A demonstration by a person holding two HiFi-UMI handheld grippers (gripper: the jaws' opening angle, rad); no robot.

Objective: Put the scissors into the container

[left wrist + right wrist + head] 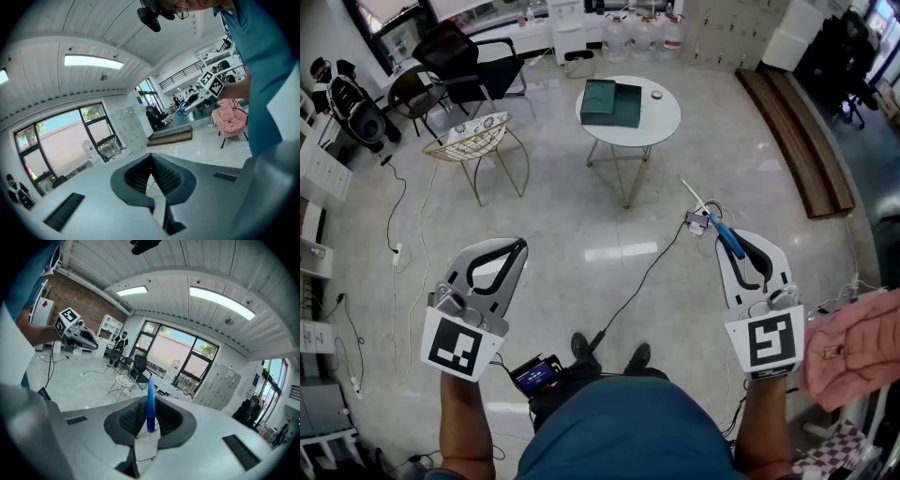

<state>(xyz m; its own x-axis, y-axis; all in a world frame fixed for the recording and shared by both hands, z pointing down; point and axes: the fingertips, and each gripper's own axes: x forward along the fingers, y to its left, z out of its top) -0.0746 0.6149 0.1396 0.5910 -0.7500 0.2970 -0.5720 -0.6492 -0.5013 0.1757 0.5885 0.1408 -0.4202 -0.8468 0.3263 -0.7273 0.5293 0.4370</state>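
The right tongs (pixel 149 414) are clamped on the blue handle of the scissors (pixel 722 232), held in the air above the floor. In the head view their long axis slants up-left. The pale blades point away from the person, toward the round surface (pixel 661 120) bearing the dark green container (pixel 612 103), well apart. The blades are thin and hard to make out. The right gripper view shows only 1 blue strip. The left tongs (pixel 517 246) are closed together, empty.

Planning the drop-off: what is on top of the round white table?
On the table: a dark green container and a small dark round object. Whatever lies under the container is covered.
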